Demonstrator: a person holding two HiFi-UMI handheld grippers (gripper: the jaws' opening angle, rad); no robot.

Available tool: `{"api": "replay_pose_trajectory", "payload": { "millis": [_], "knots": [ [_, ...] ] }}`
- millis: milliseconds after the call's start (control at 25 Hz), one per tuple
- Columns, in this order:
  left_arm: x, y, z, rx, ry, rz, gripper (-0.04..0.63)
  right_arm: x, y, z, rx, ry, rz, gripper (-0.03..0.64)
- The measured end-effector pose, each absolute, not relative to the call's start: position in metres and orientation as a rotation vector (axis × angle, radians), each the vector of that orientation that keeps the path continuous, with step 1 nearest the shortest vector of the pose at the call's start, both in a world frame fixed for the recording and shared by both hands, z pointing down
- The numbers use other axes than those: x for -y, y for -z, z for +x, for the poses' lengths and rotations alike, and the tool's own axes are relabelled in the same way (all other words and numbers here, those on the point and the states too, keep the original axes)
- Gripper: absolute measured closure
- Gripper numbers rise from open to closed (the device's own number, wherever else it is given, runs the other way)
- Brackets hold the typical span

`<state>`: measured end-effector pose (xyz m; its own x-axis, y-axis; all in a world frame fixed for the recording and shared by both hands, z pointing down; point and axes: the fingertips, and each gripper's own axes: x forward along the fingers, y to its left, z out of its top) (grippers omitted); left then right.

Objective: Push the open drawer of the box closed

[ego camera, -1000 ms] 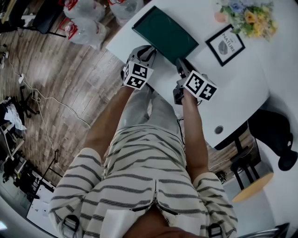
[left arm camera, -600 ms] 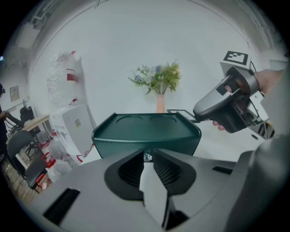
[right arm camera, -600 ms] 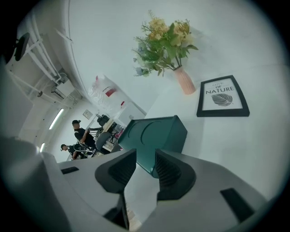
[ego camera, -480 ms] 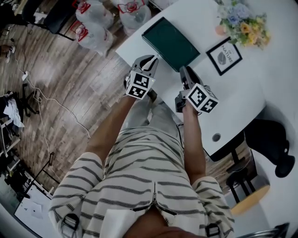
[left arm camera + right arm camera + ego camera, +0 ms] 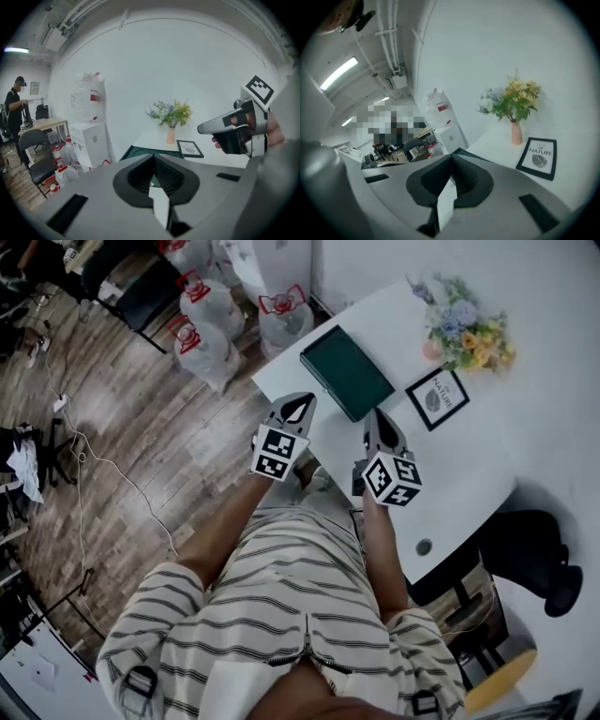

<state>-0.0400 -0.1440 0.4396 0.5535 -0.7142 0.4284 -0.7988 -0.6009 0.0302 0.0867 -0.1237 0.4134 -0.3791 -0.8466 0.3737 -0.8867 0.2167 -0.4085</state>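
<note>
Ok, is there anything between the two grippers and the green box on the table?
Nothing visible. Only white table shows between the left gripper, the right gripper and the green box. The framed picture and the vase of flowers stand off to the box's right in the head view.

You hold two tools, the left tool [image 5: 300, 401] and the right tool [image 5: 374, 416]. Each carries one marker cube [image 5: 279, 452], so you have two cubes in all. On the bench [image 5: 469, 474] you can count three things: one dark green box [image 5: 347, 371] near the near-left corner, one framed picture [image 5: 438, 397], and one vase of flowers [image 5: 464, 332] toward the far edge. The bench has one round cable hole [image 5: 424, 547] by its near edge. On the floor off the left edge you can count at least three water jugs [image 5: 280, 322] with red handles. One round stool [image 5: 497, 681] stands below the bench's near-right end.
</note>
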Motion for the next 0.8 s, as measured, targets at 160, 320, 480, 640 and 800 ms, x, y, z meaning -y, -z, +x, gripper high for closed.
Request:
{"api": "replay_pose_trajectory", "payload": {
  "millis": [160,320,480,640,800],
  "knots": [
    [0.135,-0.402,-0.044,1.311,-0.487,2.591,0.594,0.117,-0.384,0.077,2.436,-0.692,1.683,0.617],
    [0.128,-0.371,-0.052,1.351,-0.425,2.601,0.595,0.113,-0.36,0.062,2.472,-0.563,1.668,0.617],
    [0.124,-0.347,-0.058,1.377,-0.38,2.624,0.594,0.112,-0.339,0.049,2.517,-0.516,1.655,0.617],
    [0.119,-0.334,-0.06,1.38,-0.323,2.624,0.595,0.105,-0.324,0.04,2.539,-0.45,1.658,0.617],
    [0.116,-0.325,-0.062,1.401,-0.295,2.627,0.595,0.103,-0.317,0.039,2.55,-0.425,1.677,0.617]
  ]
}}
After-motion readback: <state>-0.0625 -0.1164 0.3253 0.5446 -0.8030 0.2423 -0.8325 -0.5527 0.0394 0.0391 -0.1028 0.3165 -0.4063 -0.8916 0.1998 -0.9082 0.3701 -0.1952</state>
